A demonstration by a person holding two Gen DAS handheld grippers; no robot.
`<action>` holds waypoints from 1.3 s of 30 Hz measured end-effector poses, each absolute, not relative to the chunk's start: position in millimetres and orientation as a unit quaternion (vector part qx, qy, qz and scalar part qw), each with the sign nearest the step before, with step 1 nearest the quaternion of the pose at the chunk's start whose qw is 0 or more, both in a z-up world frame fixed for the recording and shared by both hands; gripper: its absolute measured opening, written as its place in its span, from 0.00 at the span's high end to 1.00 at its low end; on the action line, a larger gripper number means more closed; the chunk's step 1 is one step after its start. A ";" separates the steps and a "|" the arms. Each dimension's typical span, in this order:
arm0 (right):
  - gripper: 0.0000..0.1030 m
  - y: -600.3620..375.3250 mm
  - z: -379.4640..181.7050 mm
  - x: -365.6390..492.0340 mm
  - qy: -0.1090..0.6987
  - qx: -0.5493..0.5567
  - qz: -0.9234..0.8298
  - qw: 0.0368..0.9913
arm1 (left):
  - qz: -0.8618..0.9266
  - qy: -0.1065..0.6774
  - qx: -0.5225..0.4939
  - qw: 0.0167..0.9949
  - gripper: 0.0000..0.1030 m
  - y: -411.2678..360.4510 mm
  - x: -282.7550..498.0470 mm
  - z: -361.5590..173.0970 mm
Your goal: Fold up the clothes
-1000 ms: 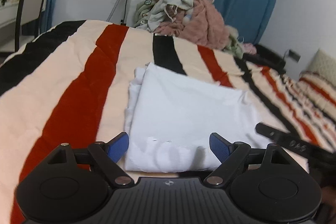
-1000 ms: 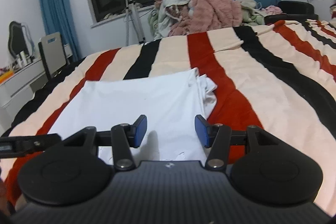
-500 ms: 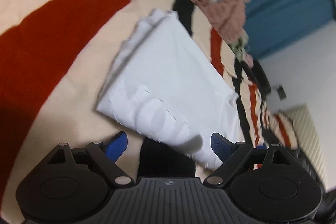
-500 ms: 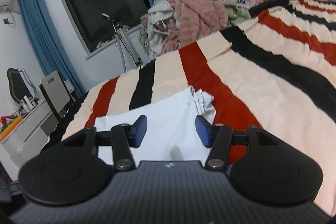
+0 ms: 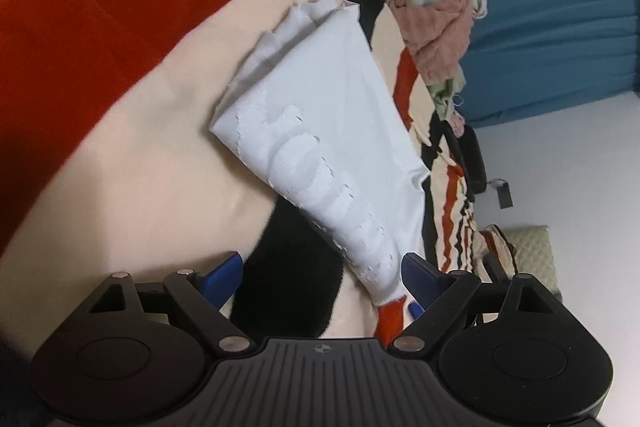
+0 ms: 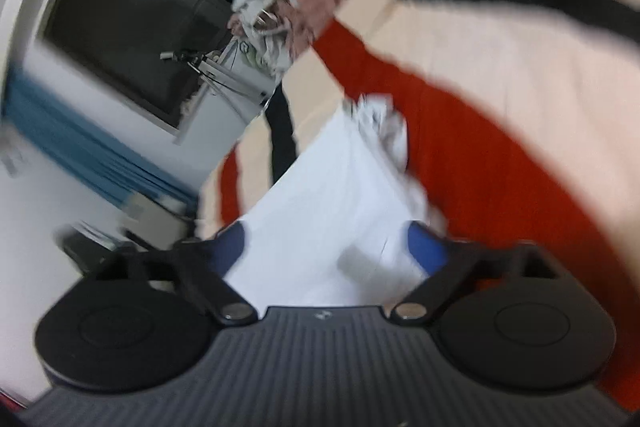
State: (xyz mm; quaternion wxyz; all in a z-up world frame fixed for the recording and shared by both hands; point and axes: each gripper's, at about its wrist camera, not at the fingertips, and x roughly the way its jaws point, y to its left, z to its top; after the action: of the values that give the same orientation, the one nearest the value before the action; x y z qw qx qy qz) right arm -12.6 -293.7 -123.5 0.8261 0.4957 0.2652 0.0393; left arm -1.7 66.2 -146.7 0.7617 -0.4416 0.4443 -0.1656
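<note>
While folded white shirt [image 5: 320, 131] lies on striped bed [image 5: 132, 155] | L tongs [image 5: 322, 269] spread, empty | R tongs [image 6: 334, 241] opening, over shirt

**Around the striped bedspread**

You have the striped bedspread [image 5: 132, 147] filling most of both views, its cream ground crossed by red and black bands. At its far edge you see a heap of pink and grey laundry [image 5: 436, 7]. Behind that heap hangs a blue curtain [image 5: 560, 27]. Beyond the bedspread's far edge, in the right wrist view, you can make out a dark window [image 6: 124, 39] and a tripod [image 6: 216, 71], both blurred. A patterned cushion [image 5: 528, 251] sits at the bedspread's side.
</note>
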 end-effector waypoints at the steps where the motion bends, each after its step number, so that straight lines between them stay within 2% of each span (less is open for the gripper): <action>1: 0.11 -294.0 -130.1 -13.8 0.274 0.523 0.045 0.806 | -0.164 0.440 -0.452 0.758 0.14 66.6 2.2 -148.7; 3: 0.11 -292.5 -143.6 -14.2 0.293 0.565 0.056 0.769 | -0.153 0.423 -0.472 0.758 0.15 70.5 9.9 -151.6; 4: 0.11 -290.1 -151.1 -10.9 0.304 0.577 0.059 0.756 | -0.147 0.413 -0.481 0.759 0.19 72.6 13.5 -153.0; 6: 0.11 -285.3 -166.5 -4.8 0.323 0.601 0.062 0.728 | -0.130 0.397 -0.488 0.767 0.30 76.0 20.2 -154.9; 8: 0.11 -282.6 -178.9 -1.1 0.329 0.620 0.056 0.710 | -0.113 0.389 -0.491 0.771 0.49 79.3 27.6 -157.9; 10: 0.12 -281.1 -186.4 2.4 0.327 0.627 0.047 0.706 | -0.097 0.387 -0.495 0.772 0.62 83.0 35.4 -161.9; 11: 0.15 -281.1 -187.3 5.7 0.320 0.627 0.041 0.709 | -0.096 0.384 -0.502 0.769 0.67 85.5 38.1 -164.6; 14: 0.39 -281.9 -188.0 16.0 0.308 0.616 0.013 0.725 | -0.105 0.371 -0.497 0.777 0.76 87.1 40.0 -162.4; 17: 0.60 -284.3 -187.6 23.8 0.301 0.598 -0.006 0.743 | -0.115 0.361 -0.492 0.784 0.81 86.2 38.0 -160.3; 21: 0.80 -288.3 -180.6 21.8 0.288 0.575 -0.011 0.766 | -0.129 0.352 -0.494 0.784 0.84 85.4 30.4 -152.8; 23: 0.83 -290.4 -171.7 13.8 0.274 0.568 -0.011 0.776 | -0.151 0.350 -0.492 0.783 0.84 85.8 19.2 -145.4; 30: 0.85 -314.9 -123.7 -39.9 0.227 0.601 -0.018 0.766 | -0.231 0.355 -0.455 0.783 0.84 67.8 -7.1 -86.7; 35: 0.85 -349.6 -105.4 -65.5 0.210 0.656 -0.063 0.722 | -0.249 0.413 -0.472 0.738 0.84 20.0 17.0 -58.5; 39: 0.85 -392.1 -90.5 -53.9 0.195 0.662 -0.085 0.719 | -0.265 0.445 -0.472 0.713 0.83 -43.0 60.8 -34.5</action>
State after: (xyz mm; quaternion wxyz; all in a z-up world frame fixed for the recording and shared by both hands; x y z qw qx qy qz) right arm -53.9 -392.1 -90.5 0.7187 0.6621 0.1951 -0.0845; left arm 60.8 -43.0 -34.5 0.7132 -0.4723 0.4452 -0.2646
